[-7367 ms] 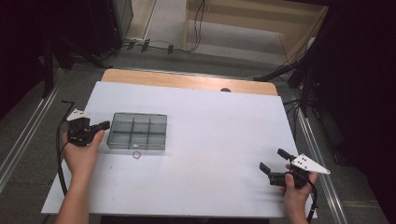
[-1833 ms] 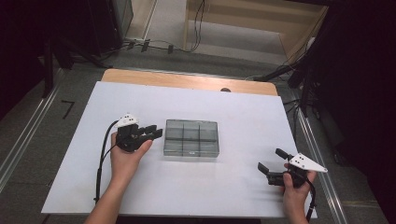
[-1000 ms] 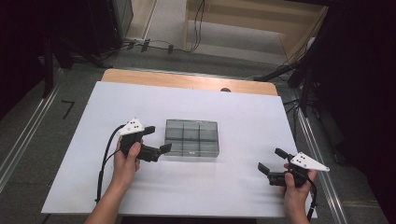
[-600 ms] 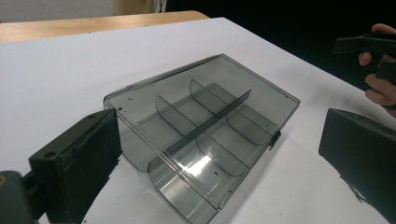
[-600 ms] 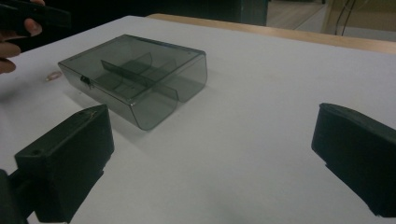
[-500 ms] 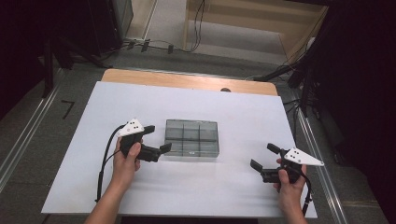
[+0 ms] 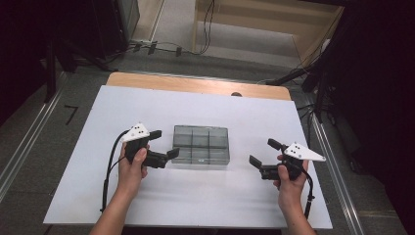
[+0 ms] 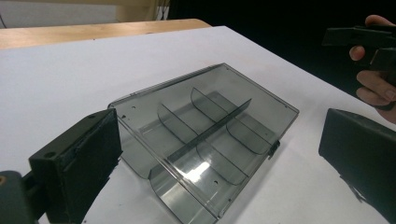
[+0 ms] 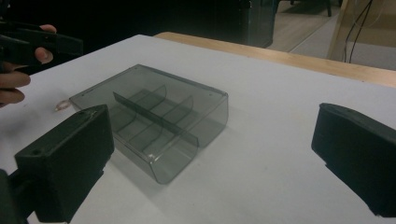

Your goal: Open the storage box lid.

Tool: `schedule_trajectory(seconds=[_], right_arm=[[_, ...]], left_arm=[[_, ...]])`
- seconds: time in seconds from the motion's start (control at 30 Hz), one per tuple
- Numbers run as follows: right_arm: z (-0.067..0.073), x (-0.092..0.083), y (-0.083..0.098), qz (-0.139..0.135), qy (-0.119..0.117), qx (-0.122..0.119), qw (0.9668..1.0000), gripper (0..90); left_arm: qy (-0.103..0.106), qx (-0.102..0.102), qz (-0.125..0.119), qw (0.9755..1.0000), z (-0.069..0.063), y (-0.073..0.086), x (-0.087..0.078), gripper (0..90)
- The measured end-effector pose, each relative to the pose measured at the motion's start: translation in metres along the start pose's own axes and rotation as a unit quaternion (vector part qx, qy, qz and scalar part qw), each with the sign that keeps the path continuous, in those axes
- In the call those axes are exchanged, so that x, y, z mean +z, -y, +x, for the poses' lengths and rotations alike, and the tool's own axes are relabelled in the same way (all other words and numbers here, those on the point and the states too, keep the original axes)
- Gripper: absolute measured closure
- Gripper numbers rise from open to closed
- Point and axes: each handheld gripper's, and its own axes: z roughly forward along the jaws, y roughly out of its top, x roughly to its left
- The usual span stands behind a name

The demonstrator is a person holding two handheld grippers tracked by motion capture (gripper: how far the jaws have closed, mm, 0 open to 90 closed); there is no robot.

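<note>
From the high view we've got the clear divided box (image 7: 201, 144) mid-desk (image 7: 88, 186); left gripper (image 7: 164, 143) spread wide just beside its left edge; right gripper (image 7: 262, 152) also released, a bit apart; left gripper view, box sits between our jaws; right gripper view, same, farther off.

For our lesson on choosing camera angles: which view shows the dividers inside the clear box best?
The left gripper view: the clear box is close, and its long divider and curved cross dividers stand out. The right gripper view shows the box farther off, with dividers visible. The high view shows it small, its dividers as faint lines.
</note>
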Motion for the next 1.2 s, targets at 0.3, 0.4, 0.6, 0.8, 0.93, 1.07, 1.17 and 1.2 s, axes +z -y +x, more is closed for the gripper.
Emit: schedule_trajectory(seconds=[0.3,0.4,0.6,0.8,0.93,1.07,1.17,1.2], right_arm=[[0.0,0.021,-0.016,0.0,-0.004,0.025,0.9997,0.0],[0.0,0.028,-0.02,0.0,-0.007,0.031,0.9995,0.0],[0.002,0.039,-0.025,0.012,-0.016,0.029,0.9994,0.0],[0.008,0.049,-0.026,0.029,-0.048,0.032,0.9979,0.0],[0.017,0.054,-0.025,0.038,-0.057,0.025,0.9973,6.4],[0.032,0.059,-0.026,0.038,-0.078,0.009,0.9961,18.6],[0.044,0.063,-0.026,0.041,-0.091,-0.001,0.995,33.5],[0.051,0.067,-0.025,0.049,-0.094,-0.005,0.9943,43.4]], left_arm=[[-0.011,0.002,0.009,0.9999,0.002,0.0,0.001,0.0],[-0.014,0.002,0.008,0.9999,0.003,-0.001,0.0,0.0],[-0.012,0.006,0.004,0.9999,0.0,0.002,0.001,0.0],[0.004,-0.001,0.003,1.0,-0.007,0.005,0.004,0.0],[0.007,0.003,0.001,1.0,-0.011,0.005,0.003,0.0],[0.003,0.008,0.005,1.0,-0.012,0.008,0.002,0.0],[0.001,0.006,0.01,0.9999,-0.011,0.01,0.002,0.0],[0.001,0.007,0.011,0.9999,-0.01,0.01,0.002,0.0]])
